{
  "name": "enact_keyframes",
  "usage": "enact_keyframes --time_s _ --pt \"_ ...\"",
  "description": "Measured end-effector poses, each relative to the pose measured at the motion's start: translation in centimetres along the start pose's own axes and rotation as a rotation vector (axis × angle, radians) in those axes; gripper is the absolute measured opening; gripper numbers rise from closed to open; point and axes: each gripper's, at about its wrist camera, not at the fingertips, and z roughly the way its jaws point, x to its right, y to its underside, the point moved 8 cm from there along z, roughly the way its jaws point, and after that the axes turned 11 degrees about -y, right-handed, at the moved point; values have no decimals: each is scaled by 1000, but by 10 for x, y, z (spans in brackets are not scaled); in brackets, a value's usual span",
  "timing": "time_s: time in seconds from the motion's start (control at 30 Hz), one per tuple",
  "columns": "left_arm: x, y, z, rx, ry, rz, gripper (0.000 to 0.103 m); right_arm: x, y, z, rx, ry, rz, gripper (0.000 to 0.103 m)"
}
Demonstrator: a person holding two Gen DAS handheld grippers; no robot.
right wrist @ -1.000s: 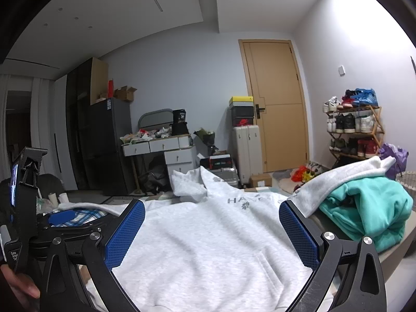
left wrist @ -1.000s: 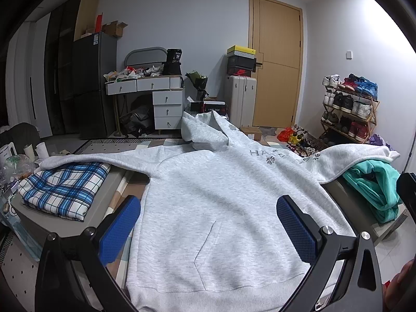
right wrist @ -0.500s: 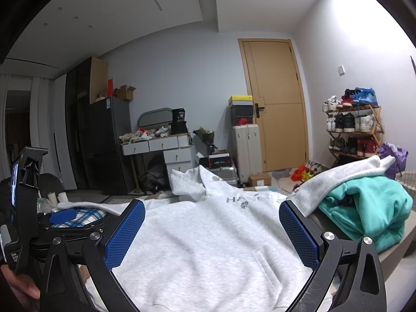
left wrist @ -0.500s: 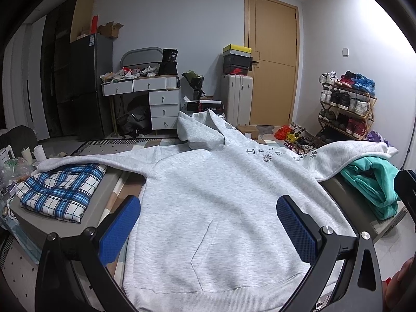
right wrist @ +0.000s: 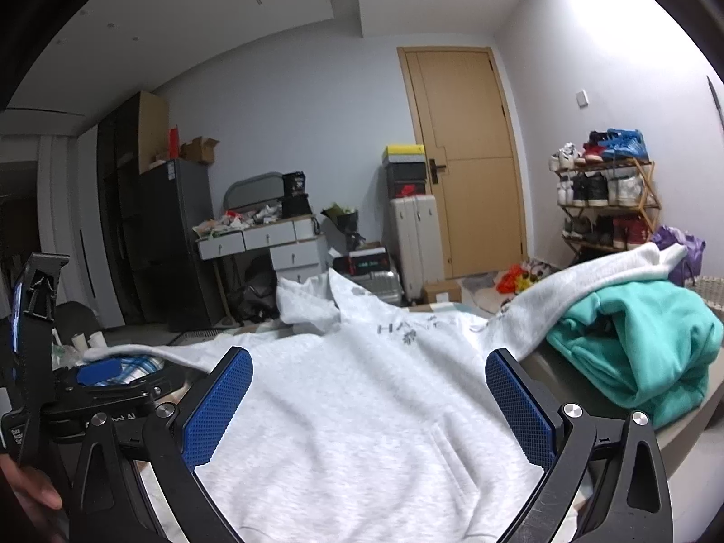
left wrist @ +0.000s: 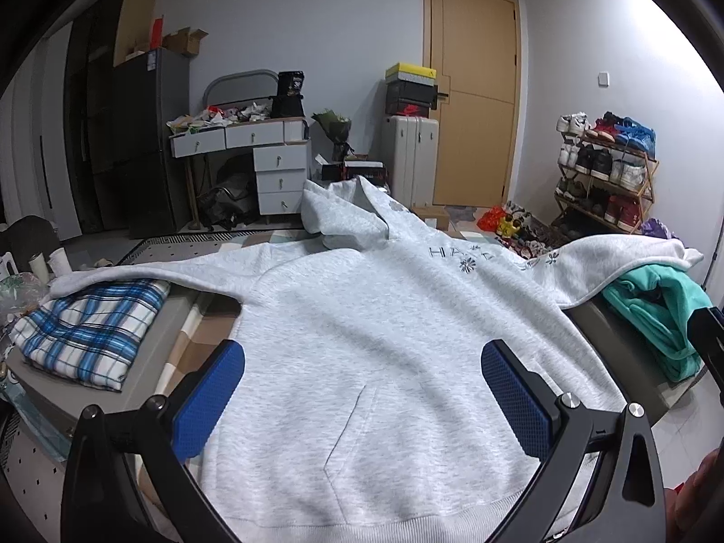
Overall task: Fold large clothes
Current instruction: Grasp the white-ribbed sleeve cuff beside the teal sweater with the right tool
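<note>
Left wrist view: grey hoodie (left wrist: 375,316) lies flat, face up, on the table (left wrist: 633,362), hem nearest, hood farthest; its long axis runs straight away from both tools. Left gripper (left wrist: 362,400) hovers above the hem and pocket, jaws spread wide, holding nothing. Right gripper (right wrist: 369,400), in its own view, is likewise spread and empty over the lower body, lower and closer to the cloth. One sleeve drapes over the plaid shirt (left wrist: 90,326) at left, the other over the teal garment (left wrist: 660,312) at right. Each arm is nearer its own-side sleeve; judged first fold: sleeves inward.

Change from the earlier frames: left view sits slightly higher, showing more hem; right view nearly unchanged.
</note>
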Motion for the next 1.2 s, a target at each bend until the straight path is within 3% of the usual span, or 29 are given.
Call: enact_keyframes --time_s 0.17,0.37,0.5,0.6,0.67,0.8,0.87,0.93,0.97,1.0,1.1,1.2 --pt "8 4 17 -16 26 19 102 54 -16 9 11 27 75 103" --pt "22 20 44 -76 48 65 102 182 -40 23 -57 224 200 103" --pt "25 26 57 -121 54 67 102 279 -50 24 -101 330 345 103" --pt "26 29 61 -141 49 69 102 360 -49 11 -108 445 562 103" --pt "27 31 65 -154 49 66 102 395 -48 8 -112 474 644 102" --pt "30 33 69 -174 48 73 102 441 -44 23 -198 495 688 82" --pt "31 33 67 -170 43 82 102 458 -39 33 -221 475 753 58" --pt "30 33 65 -165 35 92 102 471 -38 33 -202 468 808 44" --pt "30 33 64 -162 36 93 102 472 -42 36 -189 453 811 28" --pt "30 33 63 -160 36 93 102 471 -44 37 -194 443 783 20" --pt "29 31 65 -161 36 89 102 459 -62 44 -238 461 666 12" --pt "30 26 70 -162 37 87 102 460 -80 42 -206 461 658 7"
